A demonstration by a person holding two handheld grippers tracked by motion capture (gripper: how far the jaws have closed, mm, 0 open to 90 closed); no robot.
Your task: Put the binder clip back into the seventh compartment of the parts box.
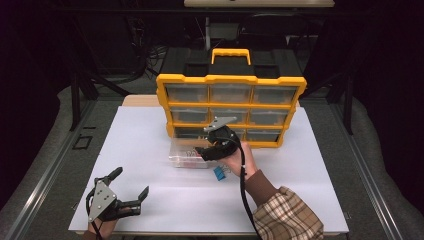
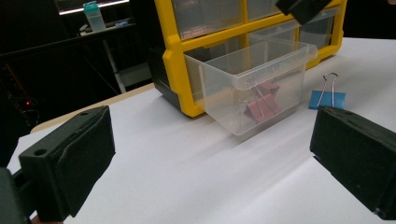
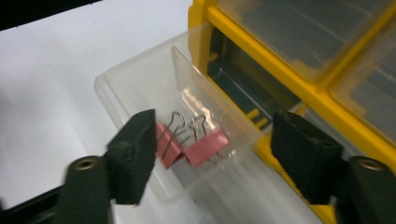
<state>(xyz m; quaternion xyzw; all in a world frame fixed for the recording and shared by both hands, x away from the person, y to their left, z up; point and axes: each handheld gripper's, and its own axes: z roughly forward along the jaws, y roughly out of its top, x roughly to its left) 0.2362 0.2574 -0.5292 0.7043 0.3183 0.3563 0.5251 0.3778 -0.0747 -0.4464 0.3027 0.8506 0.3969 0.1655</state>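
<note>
Organizer (image 1: pixel 230 80): yellow-framed cabinet with clear drawers and a yellow carry handle, upright at the far edge of the white tabletop (image 1: pixel 150 200).
Drawer (image 2: pixel 252 79): clear plastic, pulled out from the bottom-left slot, resting on the tabletop.
Pink clips (image 3: pixel 196 147): two binder clips inside the drawer.
Blue clip (image 1: pixel 219 173): binder clip on the tabletop just beside the drawer, toward the near edge.

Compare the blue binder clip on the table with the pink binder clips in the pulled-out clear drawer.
The blue binder clip lies alone on the white table; the pink binder clips are two, side by side inside the clear plastic drawer. Blue body against pink. All have silver wire handles.
</note>
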